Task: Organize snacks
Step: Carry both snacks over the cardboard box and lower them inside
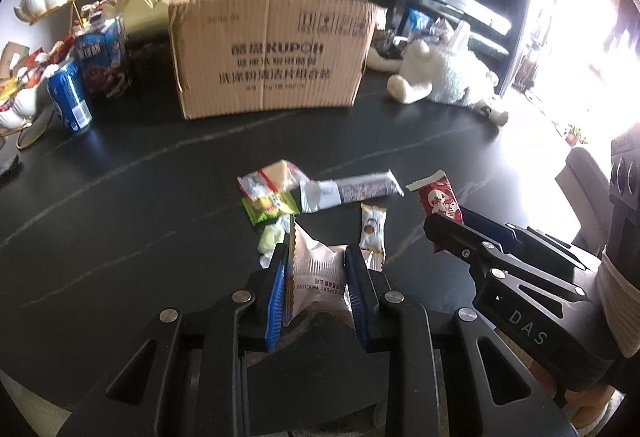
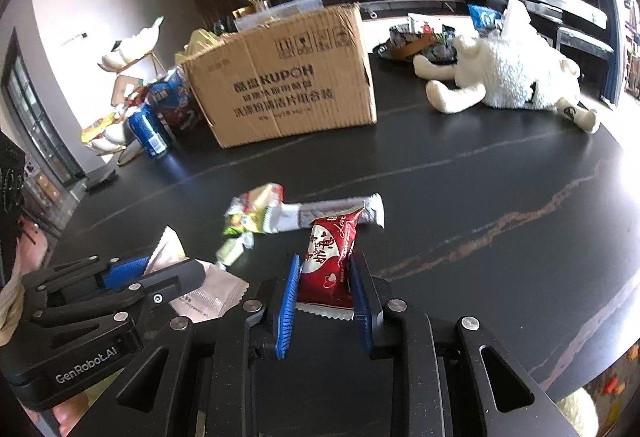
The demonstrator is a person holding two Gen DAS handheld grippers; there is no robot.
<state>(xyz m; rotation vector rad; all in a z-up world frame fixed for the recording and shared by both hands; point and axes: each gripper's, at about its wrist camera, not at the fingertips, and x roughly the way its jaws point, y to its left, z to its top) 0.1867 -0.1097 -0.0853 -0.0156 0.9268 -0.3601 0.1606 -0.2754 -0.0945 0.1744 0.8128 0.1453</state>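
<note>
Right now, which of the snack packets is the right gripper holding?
The red packet with white hearts and lettering, clamped between the right gripper pads. The left gripper holds a pale silver-white packet instead; the rest lie on the black table.

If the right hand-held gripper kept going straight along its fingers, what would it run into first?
Probably the long silver bar wrapper on the table, just past the red snack packet that the right hand-held gripper is clamping. The cardboard box lies farther along. Depth is hard to judge through the fisheye.
</note>
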